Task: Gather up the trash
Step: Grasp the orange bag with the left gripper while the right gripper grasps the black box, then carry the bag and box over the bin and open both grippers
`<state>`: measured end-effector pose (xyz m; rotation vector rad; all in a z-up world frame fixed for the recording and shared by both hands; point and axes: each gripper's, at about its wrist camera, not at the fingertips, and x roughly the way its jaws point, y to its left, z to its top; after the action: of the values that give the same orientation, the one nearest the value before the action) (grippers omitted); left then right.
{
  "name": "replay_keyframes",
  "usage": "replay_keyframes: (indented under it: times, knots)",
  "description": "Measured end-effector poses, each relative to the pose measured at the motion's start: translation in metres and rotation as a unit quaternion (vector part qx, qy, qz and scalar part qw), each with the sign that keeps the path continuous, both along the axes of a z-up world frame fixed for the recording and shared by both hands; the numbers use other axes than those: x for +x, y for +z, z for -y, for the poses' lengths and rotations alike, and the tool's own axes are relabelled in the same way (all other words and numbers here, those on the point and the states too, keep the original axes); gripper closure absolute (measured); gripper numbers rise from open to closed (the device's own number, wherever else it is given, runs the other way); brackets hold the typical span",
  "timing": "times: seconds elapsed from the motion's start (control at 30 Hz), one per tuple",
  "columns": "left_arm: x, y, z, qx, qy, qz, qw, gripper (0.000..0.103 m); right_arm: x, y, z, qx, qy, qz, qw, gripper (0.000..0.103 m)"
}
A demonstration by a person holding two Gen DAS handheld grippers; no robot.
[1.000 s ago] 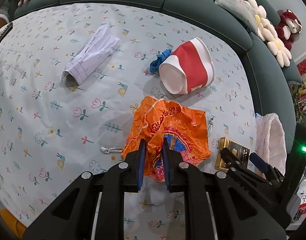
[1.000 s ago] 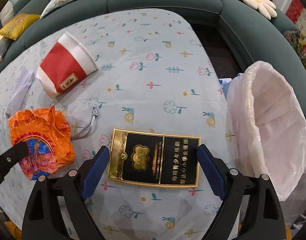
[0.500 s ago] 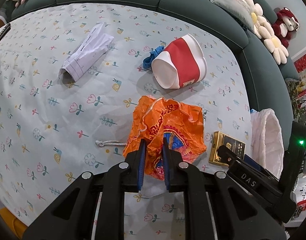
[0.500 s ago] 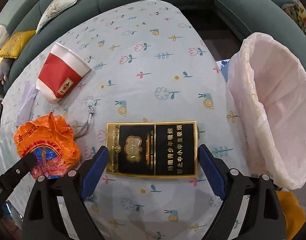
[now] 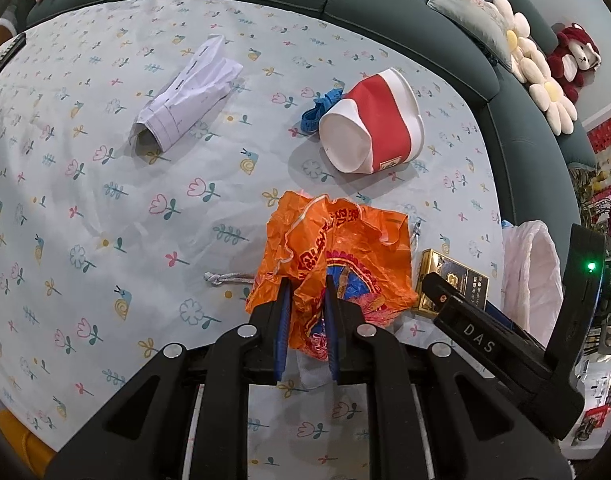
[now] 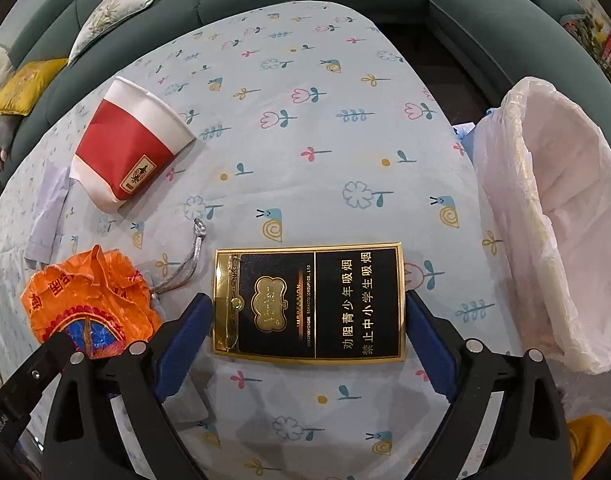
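Note:
My left gripper [image 5: 305, 312] is shut on a crumpled orange plastic bag [image 5: 337, 248], which hangs just above the flowered tablecloth; the bag also shows in the right wrist view [image 6: 85, 300]. My right gripper [image 6: 309, 320] is shut on a black and gold cigarette box [image 6: 309, 300], pads on its two short ends; the box also shows in the left wrist view [image 5: 457, 284]. A white-lined trash bin [image 6: 553, 208] stands at the table's right edge. A red and white paper cup [image 5: 373, 120] and a rolled white paper [image 5: 185, 96] lie farther back.
A grey knotted cord [image 6: 185, 264] lies between bag and box. A blue strap [image 5: 321, 108] lies beside the cup. A dark green sofa [image 5: 425, 28] with cushions and plush toys curves around the table's far side.
Both grippers have lifted a little with their loads. The orange bag has risen off the cloth, and the box has come nearer the right camera. The cup and paper have not moved.

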<state>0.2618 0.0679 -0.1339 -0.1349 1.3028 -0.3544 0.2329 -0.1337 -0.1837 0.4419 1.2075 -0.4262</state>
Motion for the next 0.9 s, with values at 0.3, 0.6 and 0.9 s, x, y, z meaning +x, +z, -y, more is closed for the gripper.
replay_keyframes:
  times: [0.3,0.6,0.9]
  knots:
    - [-0.001,0.000,0.001,0.004,-0.004,0.003,1.0000,0.088,-0.002,0.003,-0.002,-0.004,0.004,-0.005,1.000,0.014]
    - [-0.003,0.009,0.003,0.000,-0.004,0.008,1.0000,0.088,-0.019,0.025,-0.003,-0.010,0.003,0.016,1.000,0.014]
    - [-0.014,0.041,0.028,-0.008,-0.020,0.040,0.9989,0.089,-0.033,0.064,0.015,-0.019,0.000,0.056,0.998,0.014]
